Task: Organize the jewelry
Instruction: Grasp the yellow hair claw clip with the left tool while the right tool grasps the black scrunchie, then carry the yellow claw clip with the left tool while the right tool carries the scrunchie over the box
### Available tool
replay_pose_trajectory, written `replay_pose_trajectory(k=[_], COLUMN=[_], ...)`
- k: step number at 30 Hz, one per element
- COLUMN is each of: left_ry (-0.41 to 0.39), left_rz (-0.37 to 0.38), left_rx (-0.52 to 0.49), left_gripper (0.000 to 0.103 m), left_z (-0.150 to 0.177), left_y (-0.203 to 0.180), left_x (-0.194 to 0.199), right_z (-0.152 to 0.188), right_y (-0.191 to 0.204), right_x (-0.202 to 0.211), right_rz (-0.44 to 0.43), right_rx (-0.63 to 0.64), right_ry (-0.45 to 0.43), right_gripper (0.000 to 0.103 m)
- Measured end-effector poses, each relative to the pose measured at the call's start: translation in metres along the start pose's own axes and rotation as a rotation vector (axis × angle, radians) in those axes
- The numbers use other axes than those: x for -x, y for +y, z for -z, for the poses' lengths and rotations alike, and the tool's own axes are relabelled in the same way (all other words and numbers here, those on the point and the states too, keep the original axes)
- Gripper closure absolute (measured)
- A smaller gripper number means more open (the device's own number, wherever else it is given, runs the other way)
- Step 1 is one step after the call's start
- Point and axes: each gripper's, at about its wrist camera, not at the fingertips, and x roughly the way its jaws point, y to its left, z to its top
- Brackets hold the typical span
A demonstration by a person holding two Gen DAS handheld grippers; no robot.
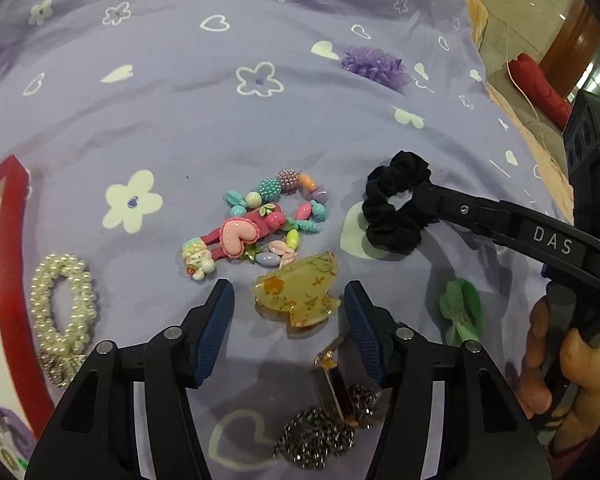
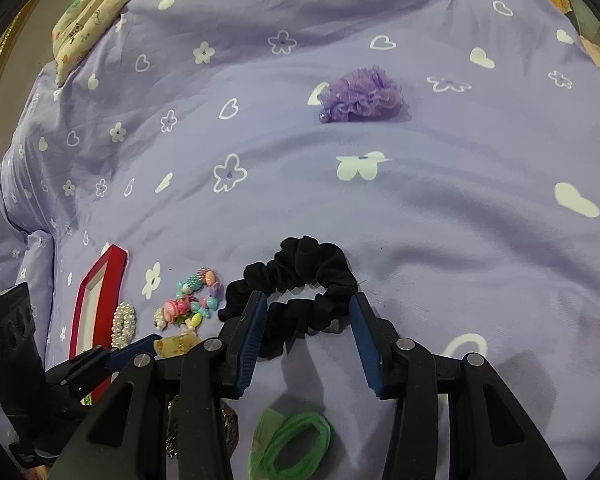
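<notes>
A lavender bedsheet (image 2: pixel 460 240) printed with flowers and hearts is shown bearing a red-rimmed tray (image 1: pixel 14 264) at the left; the black scrunchie (image 2: pixel 300 280) is straddled by the parted, unclenched right gripper (image 2: pixel 310 312). The amber hair claw (image 1: pixel 298 292) is flanked, untouched, by the released left gripper (image 1: pixel 288 300); the bead bracelet (image 1: pixel 276 216) lies just beyond.

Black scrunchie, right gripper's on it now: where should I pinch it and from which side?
Pinch the near band of the black scrunchie, the gathered strip lying crosswise between the open right gripper fingers. Come straight down from above: it lies flat on the bedspread as an open ring, so one finger can probably drop into the hole, the other outside. The fabric is soft and should bunch into the pads.
</notes>
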Motion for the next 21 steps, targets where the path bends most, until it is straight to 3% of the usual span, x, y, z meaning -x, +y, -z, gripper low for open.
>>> replay_pose_trajectory(k=[1,3,7,21], left_ry=[-0.005,-0.007,-0.023,-0.115], left_rz=[-0.005,0.002,0.015,0.028], left_rx=[-0.004,-0.008,-0.004,0.054], left_gripper=[0.065,0.066,0.067,0.067], left_z=[0.0,0.001,0.003,0.034], left_y=[0.0,0.0,0.002,0.03], left_x=[0.0,-0.001,0.004,0.067], right_z=[0.0,0.001,0.001,0.009], right_y=[-0.001,-0.004,-0.007,0.029], right_x=[-0.003,-0.006,-0.008,0.031], right_rz=[-0.002,0.004,0.017,-0.092], right_rx=[-0.004,-0.012,-0.016,0.026], right_ry=[0.004,0.002,-0.006,-0.073], right_gripper=[0.059,0.063,0.09,0.094])
